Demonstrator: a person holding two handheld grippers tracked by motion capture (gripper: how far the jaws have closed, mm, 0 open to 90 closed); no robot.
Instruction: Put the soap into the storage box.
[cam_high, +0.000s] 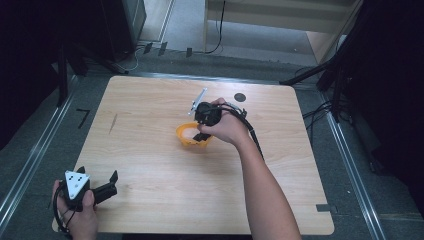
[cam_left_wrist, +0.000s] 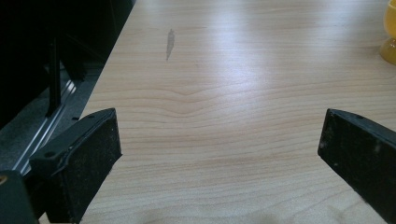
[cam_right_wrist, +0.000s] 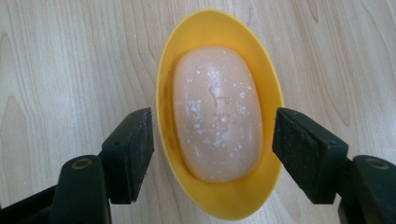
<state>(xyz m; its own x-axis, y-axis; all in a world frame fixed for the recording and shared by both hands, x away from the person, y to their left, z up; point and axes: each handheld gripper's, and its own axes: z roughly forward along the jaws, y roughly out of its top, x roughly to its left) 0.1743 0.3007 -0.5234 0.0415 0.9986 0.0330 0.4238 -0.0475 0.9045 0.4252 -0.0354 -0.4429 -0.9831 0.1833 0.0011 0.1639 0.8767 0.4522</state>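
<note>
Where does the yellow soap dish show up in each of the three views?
High view: the yellow soap dish sits mid-table, just left of the right gripper.
Left gripper view: a sliver of the dish at the top right edge.
Right gripper view: centre, between the two black jaws, with a pale bar of soap in it; dish rim.
Shared landmark: the light wooden table.

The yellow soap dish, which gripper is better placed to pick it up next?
The right gripper: its fingers straddle the yellow soap dish holding the soap. The left gripper rests open at the table's near corner, far from the dish.
</note>
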